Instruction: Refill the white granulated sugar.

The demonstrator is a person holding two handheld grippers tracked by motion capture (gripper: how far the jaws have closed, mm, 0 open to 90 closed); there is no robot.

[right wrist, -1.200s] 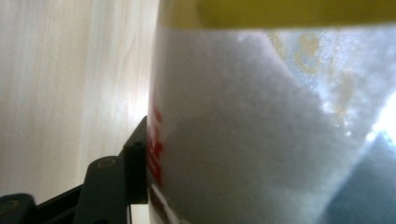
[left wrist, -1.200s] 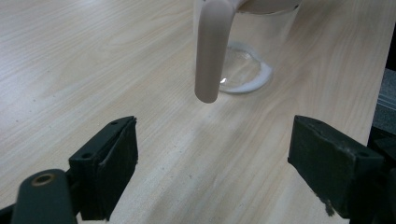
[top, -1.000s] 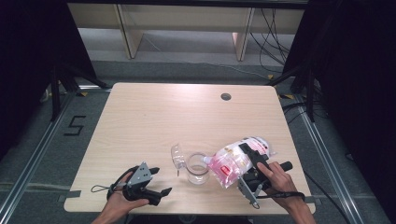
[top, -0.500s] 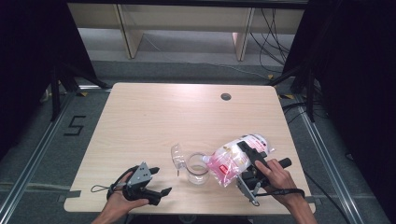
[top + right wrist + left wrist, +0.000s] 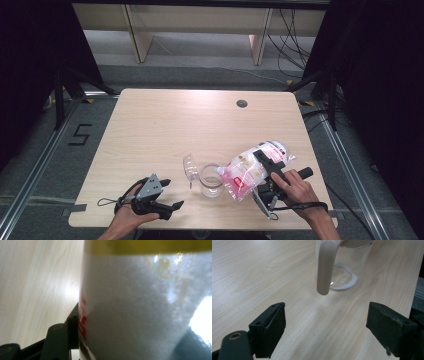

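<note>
Toward the lower right of the high view, your right tongs (image 5: 262,165) are clamped on a clear plastic bag (image 5: 252,167) of white granules with pink and red print. You hold the bag tilted, its lower corner pointing left at the rim of a glass jar (image 5: 211,180) that stands upright just beside it on the table (image 5: 165,130). In the right gripper view the bag (image 5: 140,305) presses against the black jaw at the lower left, with the white grains packed against the plastic and a yellow band along the top edge.

Just left of the jar, a clear lid (image 5: 189,167) stands tilted on the table, near the jar; whether it touches the glass you cannot tell.

At the lower left of the high view, your left tongs (image 5: 170,197) rest by the table's front edge, well apart from the jar, jaws spread wide with nothing between them. In the left gripper view the jar's base (image 5: 342,277) stands ahead of those jaws, and a pale, blurred handle-like strip (image 5: 325,267) hangs in front of it, partly covering the glass.

A dark round grommet (image 5: 242,104) sits in the far right part of the table, well away from the work.
</note>
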